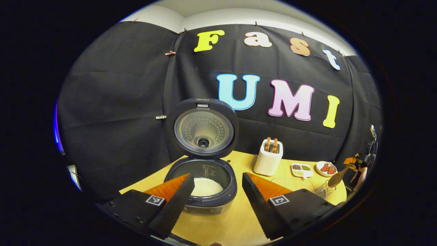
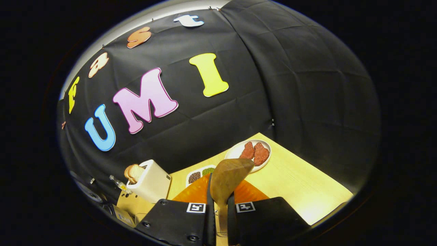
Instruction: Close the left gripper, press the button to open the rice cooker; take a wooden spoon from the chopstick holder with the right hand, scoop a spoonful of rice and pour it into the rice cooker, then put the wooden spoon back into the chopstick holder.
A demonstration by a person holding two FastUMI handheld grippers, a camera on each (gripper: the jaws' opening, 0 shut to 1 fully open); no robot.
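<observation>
Rice cooker (image 1: 201, 181) near the worktop's (image 1: 235, 222) back left corner, lid up, white rice inside. Left gripper (image 1: 215, 201) hovering before it, jaws wide apart, empty. Right gripper (image 2: 218, 208) clamped on the wooden spoon (image 2: 227, 179), bowl raised above the fingers, over the worktop's right edge. Toaster (image 1: 268, 160) mid-back.

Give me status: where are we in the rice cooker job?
Done: cooker lid stands open, and white rice sits in the pot, though I can't tell whether it was scooped in. In hand: right gripper is shut on the spoon, bowl up and looking empty; left gripper is open before the cooker. Left: spoon is not yet back in the holder.
</observation>
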